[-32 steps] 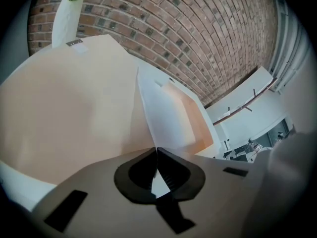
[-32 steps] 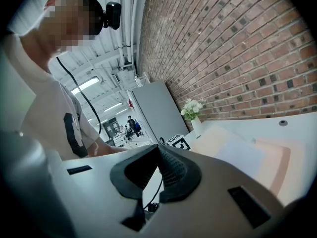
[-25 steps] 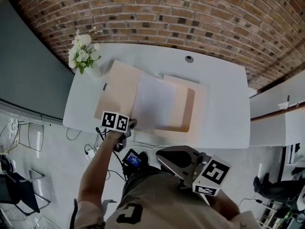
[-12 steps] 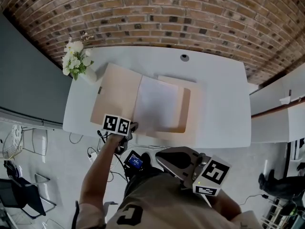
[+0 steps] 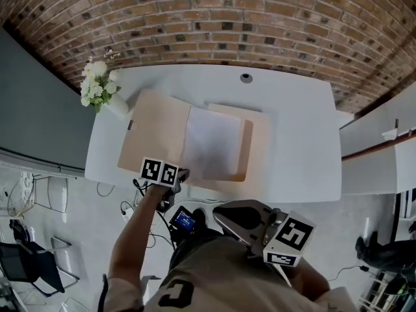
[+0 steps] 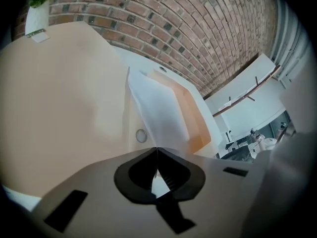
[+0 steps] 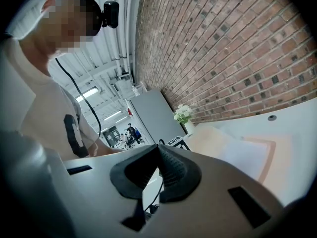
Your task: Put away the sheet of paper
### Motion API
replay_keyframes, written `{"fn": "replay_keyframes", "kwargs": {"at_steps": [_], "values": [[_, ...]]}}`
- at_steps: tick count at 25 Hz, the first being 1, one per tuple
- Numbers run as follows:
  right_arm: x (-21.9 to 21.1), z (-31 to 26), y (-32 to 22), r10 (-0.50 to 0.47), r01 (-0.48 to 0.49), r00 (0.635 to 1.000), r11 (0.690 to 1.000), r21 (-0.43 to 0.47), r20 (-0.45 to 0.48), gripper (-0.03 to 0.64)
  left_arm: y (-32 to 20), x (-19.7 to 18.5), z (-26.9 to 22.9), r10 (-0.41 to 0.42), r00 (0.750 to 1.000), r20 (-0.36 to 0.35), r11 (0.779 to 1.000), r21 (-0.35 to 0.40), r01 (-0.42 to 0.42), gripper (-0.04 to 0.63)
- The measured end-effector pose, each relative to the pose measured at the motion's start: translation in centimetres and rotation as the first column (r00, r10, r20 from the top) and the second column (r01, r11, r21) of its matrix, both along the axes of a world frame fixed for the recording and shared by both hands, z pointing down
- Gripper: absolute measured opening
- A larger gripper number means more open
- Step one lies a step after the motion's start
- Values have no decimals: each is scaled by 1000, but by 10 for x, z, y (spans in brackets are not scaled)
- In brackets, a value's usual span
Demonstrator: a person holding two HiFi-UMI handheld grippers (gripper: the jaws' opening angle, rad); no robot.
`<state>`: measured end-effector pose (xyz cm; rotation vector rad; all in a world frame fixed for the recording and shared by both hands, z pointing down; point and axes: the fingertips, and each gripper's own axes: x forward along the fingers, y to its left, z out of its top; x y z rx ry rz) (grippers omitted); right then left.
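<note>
A white sheet of paper [image 5: 213, 142] lies across the middle of an open tan folder [image 5: 153, 129] on a white table [image 5: 299, 129]. At the table's near edge my left gripper [image 5: 181, 174] is shut on the sheet's near left corner. In the left gripper view the paper [image 6: 158, 115] runs straight into the closed jaws of that gripper [image 6: 157, 150], its edge lifted off the folder [image 6: 64, 93]. My right gripper [image 5: 224, 216] hangs off the table near the person's body. In its own view the right gripper [image 7: 158, 148] is shut and holds nothing.
White flowers in a vase [image 5: 96, 83] stand at the table's far left corner beside the folder. A round cable hole [image 5: 246, 78] sits at the table's far edge before a brick wall [image 5: 208, 18]. Cables and a small device [image 5: 182, 218] lie on the floor below.
The table, the folder and the flowers have shifted left in the head view while the left gripper and the sheet kept their place, so the sheet has slid slightly right over the folder.
</note>
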<state>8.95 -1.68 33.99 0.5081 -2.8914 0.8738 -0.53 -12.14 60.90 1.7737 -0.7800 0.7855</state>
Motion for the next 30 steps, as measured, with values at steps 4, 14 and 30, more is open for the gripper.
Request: {"fn": "replay_keyframes", "kwargs": {"at_steps": [4, 14, 30], "values": [[12, 2, 0, -5, 5, 1000, 1000, -6, 5, 21, 1, 14, -3, 29, 999, -18, 1000, 6, -29, 14], [18, 5, 3, -37, 37, 999, 999, -23, 3, 21, 8, 31, -3, 83, 996, -32, 996, -13, -84, 15], [5, 7, 1, 11, -13, 998, 999, -30, -59, 21, 3, 53, -1, 148, 984, -100, 988, -21, -151, 15]]}}
